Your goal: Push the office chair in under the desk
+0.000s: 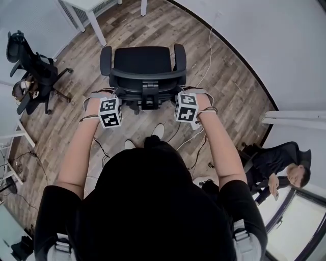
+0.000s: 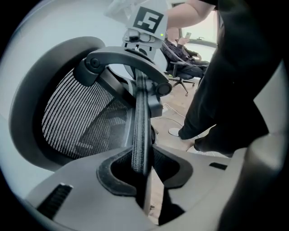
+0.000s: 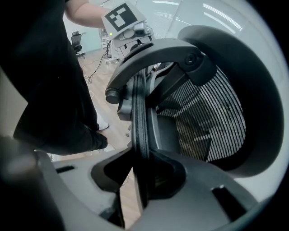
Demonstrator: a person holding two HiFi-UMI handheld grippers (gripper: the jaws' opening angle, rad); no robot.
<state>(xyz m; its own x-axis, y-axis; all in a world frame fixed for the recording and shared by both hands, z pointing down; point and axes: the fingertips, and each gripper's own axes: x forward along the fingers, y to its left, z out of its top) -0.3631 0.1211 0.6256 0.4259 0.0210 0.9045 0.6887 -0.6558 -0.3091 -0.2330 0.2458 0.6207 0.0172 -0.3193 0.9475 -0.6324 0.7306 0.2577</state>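
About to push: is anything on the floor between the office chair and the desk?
Nothing visible does. The wood floor between the office chair and the white desk looks bare. A white cable lies right of the chair in the head view, outside the path.

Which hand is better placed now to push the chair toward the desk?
Neither clearly. The left tool and right tool each clamp the edge of the chair back, on opposite sides. The desk lies ahead, slightly left, so the right probably steers a little better.
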